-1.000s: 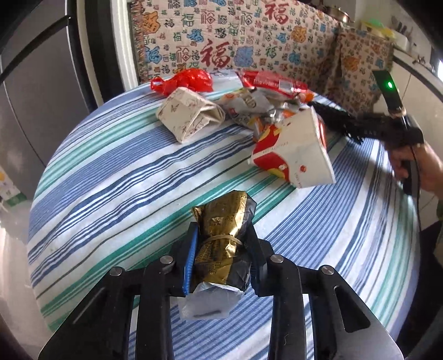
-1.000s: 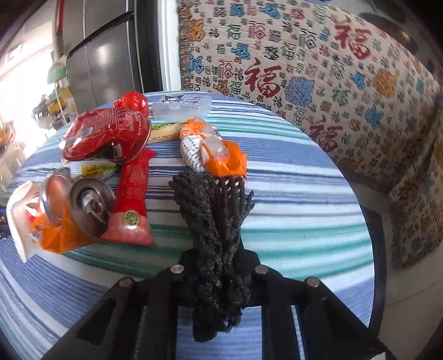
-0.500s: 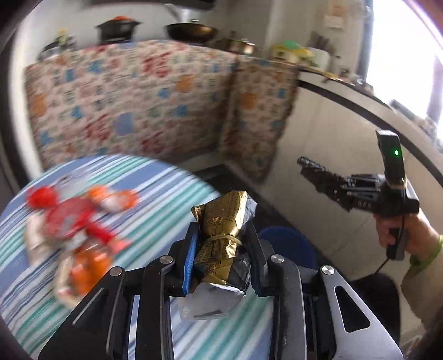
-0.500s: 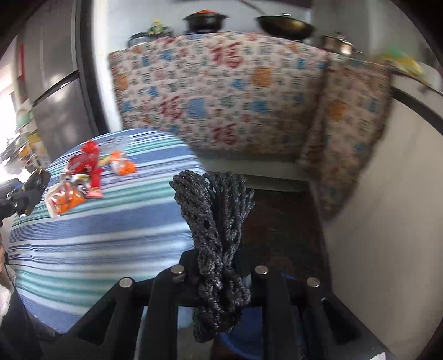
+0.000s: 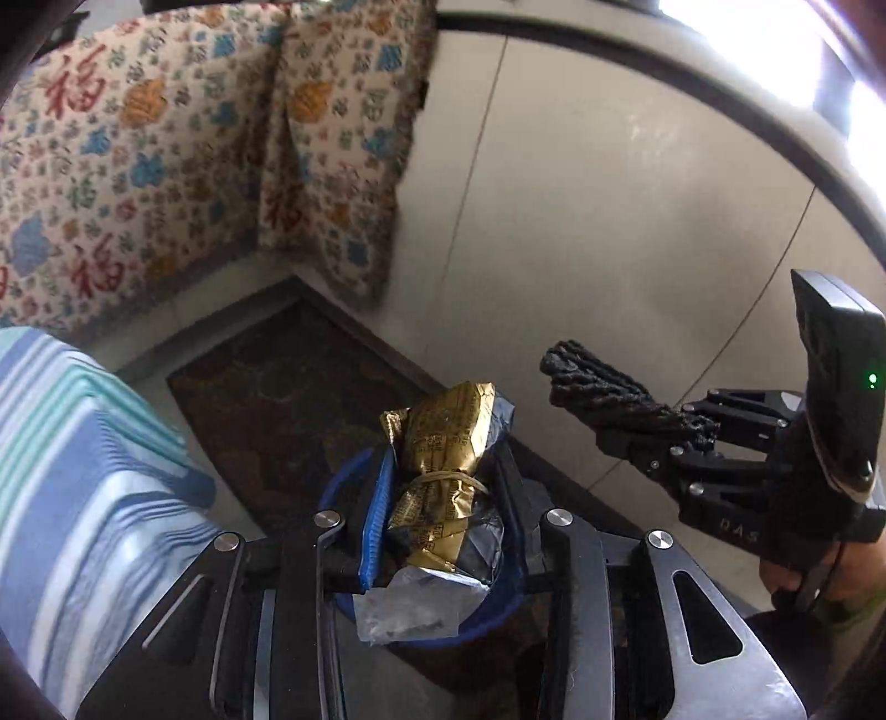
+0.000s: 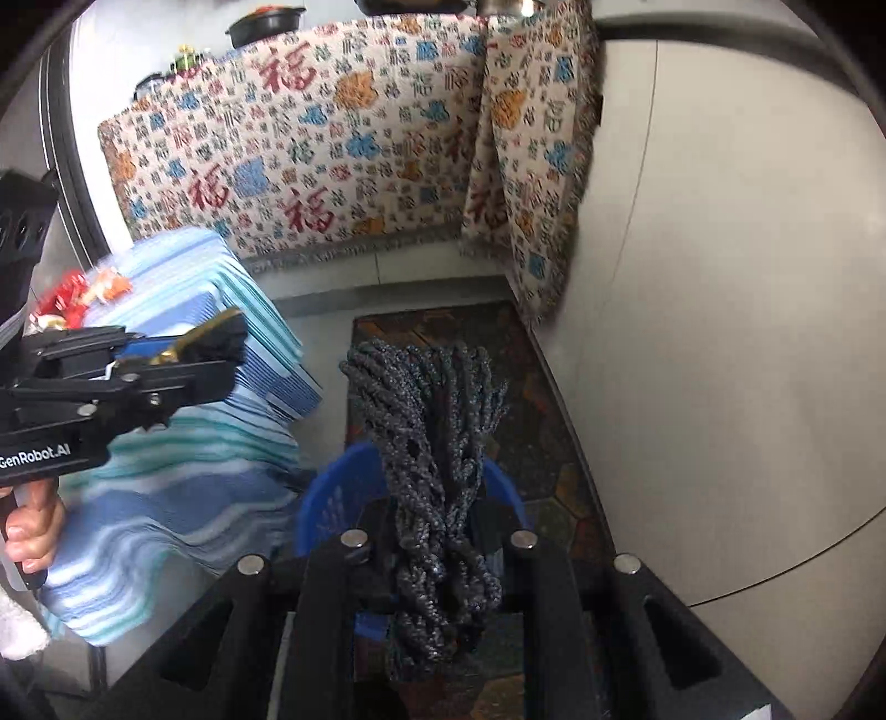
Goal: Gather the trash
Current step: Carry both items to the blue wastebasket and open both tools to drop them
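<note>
Hanging over a blue bin point(image 5: 501, 612) on the floor, the left hand-held gripper point(image 5: 443, 493) has a gold foil wrapper point(image 5: 443, 459), crumpled and tied with a rubber band, between its blue-padded fingers point(image 5: 372, 520); its jaws are opening, and the wrapper is between them, upright, with a silvery torn end hanging below. Just to its right in the left wrist view, the right hand-held gripper point(image 5: 664, 426) is closed tight on a bundle of black netting point(image 5: 603, 393) that sticks out past its fingertips. From the right wrist view the same netting point(image 6: 437, 471) stands up out of the closed jaws, directly above the bin's blue rim point(image 6: 332, 498).

The bin sits on a dark patterned mat point(image 6: 531, 399) laid on a grey tiled floor, in a corner formed by pale cabinet panels point(image 5: 609, 194) on the right and a fabric drape point(image 6: 332, 144) printed with red characters and blue and orange motifs (it wraps around the corner, fringe along its bottom edge). Dark pots point(image 6: 266, 25) stand on top behind the drape. To the left is the counter point(image 6: 183, 459), covered in a blue, teal and white striped cloth that hangs over its edge; red and orange wrappers point(image 6: 83, 288) lie on its far part, blurred.
</note>
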{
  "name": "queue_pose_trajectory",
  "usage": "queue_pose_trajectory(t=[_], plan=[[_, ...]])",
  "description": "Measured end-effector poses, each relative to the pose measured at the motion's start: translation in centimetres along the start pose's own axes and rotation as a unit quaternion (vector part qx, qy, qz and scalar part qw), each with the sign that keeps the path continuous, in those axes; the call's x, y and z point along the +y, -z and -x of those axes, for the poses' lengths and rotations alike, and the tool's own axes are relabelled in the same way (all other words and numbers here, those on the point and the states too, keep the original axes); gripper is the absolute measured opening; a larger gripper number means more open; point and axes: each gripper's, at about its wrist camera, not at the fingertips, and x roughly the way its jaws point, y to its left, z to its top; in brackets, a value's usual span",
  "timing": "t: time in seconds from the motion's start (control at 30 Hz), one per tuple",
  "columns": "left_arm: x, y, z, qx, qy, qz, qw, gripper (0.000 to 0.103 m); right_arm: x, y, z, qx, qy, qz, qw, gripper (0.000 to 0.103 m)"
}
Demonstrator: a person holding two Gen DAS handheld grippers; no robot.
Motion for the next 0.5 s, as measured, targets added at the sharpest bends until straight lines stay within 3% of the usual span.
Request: queue_pose_trajectory(t=[0.27, 0.33, 0.4, 0.5], plan=[[-0.6, 0.0, -5.9, 0.027, 0.001, 0.001, 0.9996, 0.044, -2.3, 1.7, -3.7, 0.019, -0.027, -0.025, 0.999, 0.02], [-0.5, -0.2, -6.9, 0.029, -0.002, 0.008, 0.9996, 0.051, -2.5, 1.9, -4.5, 0.023, -0.033, -0.024, 0.999, 0.021], [-0.2, -0.2, -7.3, 0.026, -0.006, 0.013, 0.9995, 0.069, -2.5, 1.9, -5.1, 0.024, -0.035, -0.028, 0.999, 0.023], [0.0, -0.4, -7.8, 0.021, -0.008, 0.014, 0.9996, 0.076, -3.1, 2.1, -6.1, 0.02, -0.045, -0.043, 0.998, 0.047]])
